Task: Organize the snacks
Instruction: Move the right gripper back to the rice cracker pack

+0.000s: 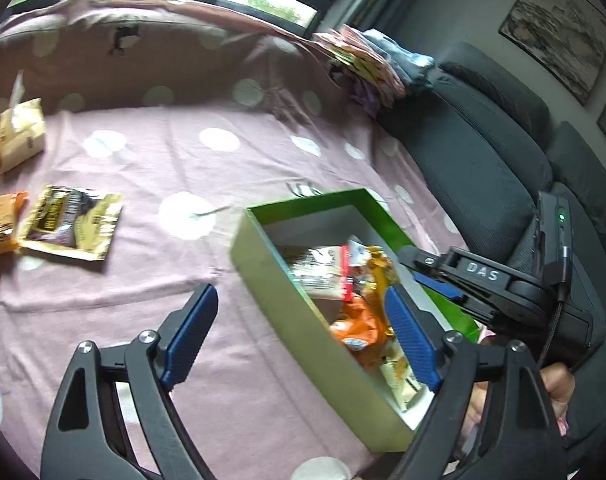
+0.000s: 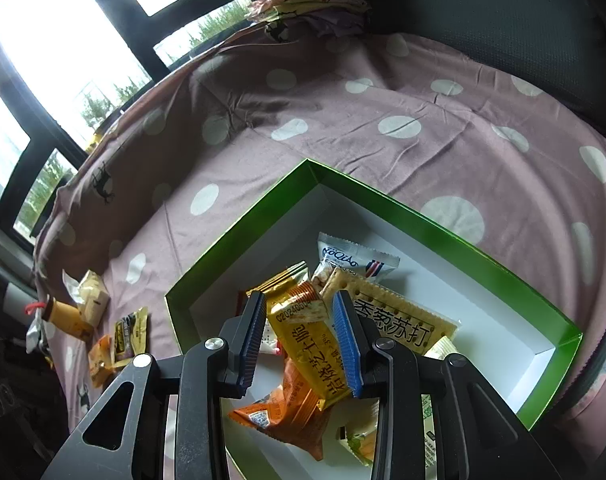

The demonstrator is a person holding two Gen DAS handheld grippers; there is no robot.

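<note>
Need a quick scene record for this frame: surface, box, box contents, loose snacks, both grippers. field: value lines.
surface: pink polka-dot sheet
box: green box, open top, white inside
box contents: several packets, including soda cracker pack and orange packet
loose snacks: black-and-yellow packet and others at the sheet's far side
left gripper: open, empty, straddling the box's near wall
right gripper: over the box, yellow packet between its pads
</note>
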